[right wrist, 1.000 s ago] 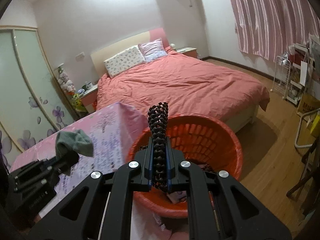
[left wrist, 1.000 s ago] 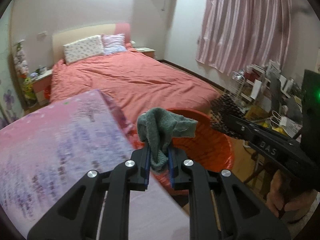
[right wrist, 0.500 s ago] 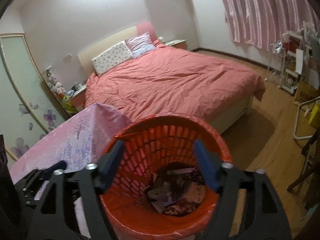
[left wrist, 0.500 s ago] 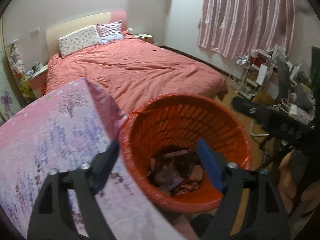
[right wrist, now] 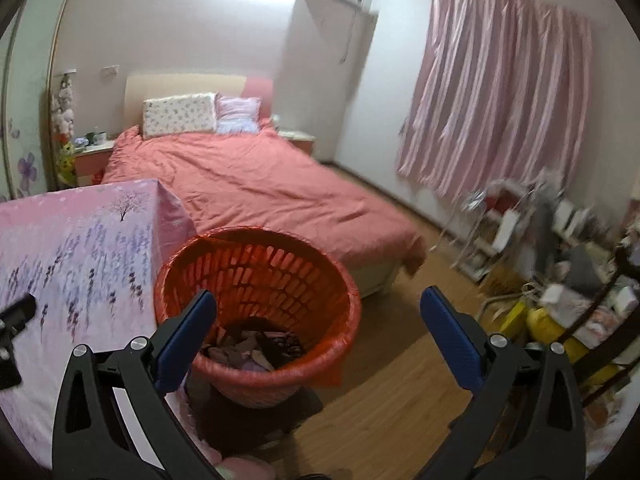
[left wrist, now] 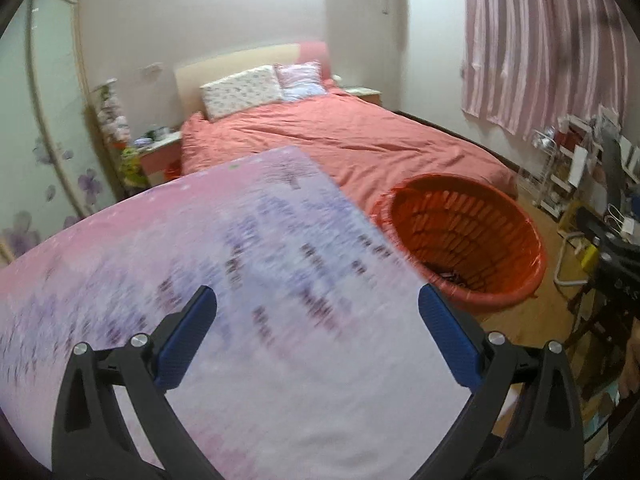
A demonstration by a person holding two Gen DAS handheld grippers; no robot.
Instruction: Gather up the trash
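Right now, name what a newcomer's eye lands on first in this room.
The red basket on the floor between the pink floral tablecloth and the bed, with crumpled scraps at its bottom. Behind, striped pink curtains cover the right wall.

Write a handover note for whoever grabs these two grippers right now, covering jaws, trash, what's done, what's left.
Left gripper: jaws wide open after just opening, nothing between them, over the pink tablecloth.
Right gripper: jaws also just opened, empty, above the red basket.
Basket stands by the table, near the foot of the bed; a pile of discarded items lies at its bottom.
Done: both loads released.
Left: no more trash shows on the table in these views; look around for the rest.
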